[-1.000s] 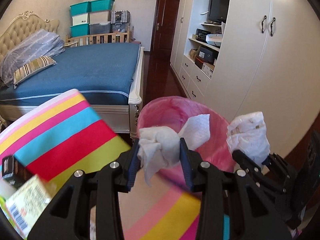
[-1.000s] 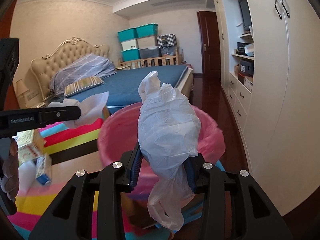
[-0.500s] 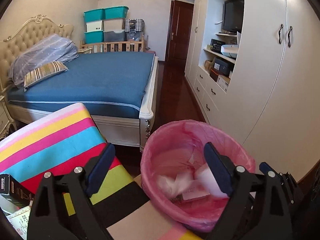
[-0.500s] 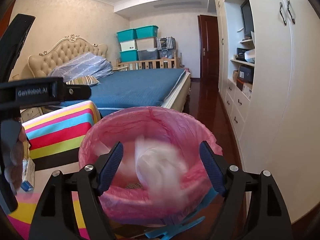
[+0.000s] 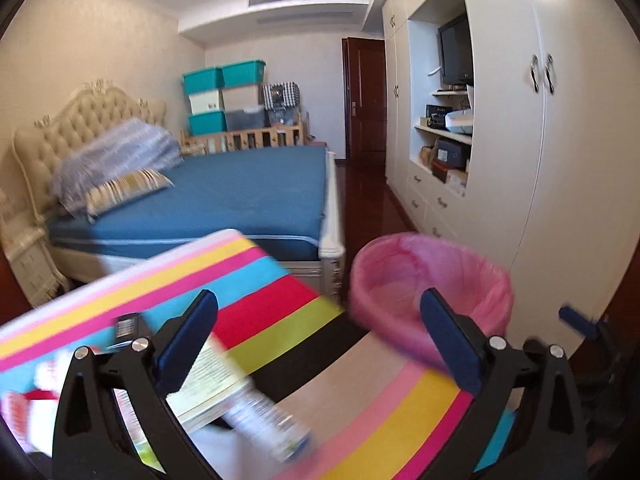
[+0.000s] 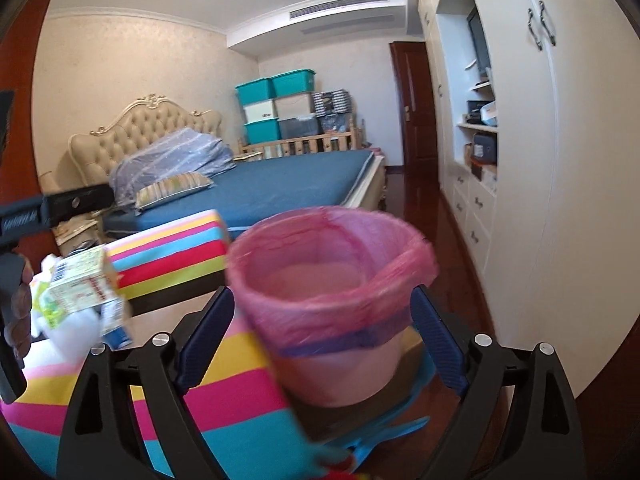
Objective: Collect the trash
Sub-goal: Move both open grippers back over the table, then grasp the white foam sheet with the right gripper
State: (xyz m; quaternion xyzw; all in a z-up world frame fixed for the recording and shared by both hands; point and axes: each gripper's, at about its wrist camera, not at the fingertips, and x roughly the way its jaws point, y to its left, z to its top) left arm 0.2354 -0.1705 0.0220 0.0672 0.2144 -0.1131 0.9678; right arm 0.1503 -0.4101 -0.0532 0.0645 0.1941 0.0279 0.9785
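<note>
While both grippers, left point(image 5: 318, 340) and right point(image 6: 320, 336), are opening empty, cartons point(image 6: 82, 288) crowd the striped cloth point(image 6: 168, 252) beside the bin point(image 6: 332, 276).

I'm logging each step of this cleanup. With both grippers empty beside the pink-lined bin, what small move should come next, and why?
Probably swing the left gripper, whose fingers are opening with nothing between them, down toward the pale green printed carton lying on the striped cloth; litter remains there, and the pink-lined bin stands close by.

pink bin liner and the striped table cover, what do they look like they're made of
Pink bin liner: thin, slightly glossy plastic film, by its translucent, crinkled folds over the rim. Striped table cover: looks like matte woven cloth, though blur leaves vinyl possible.
</note>
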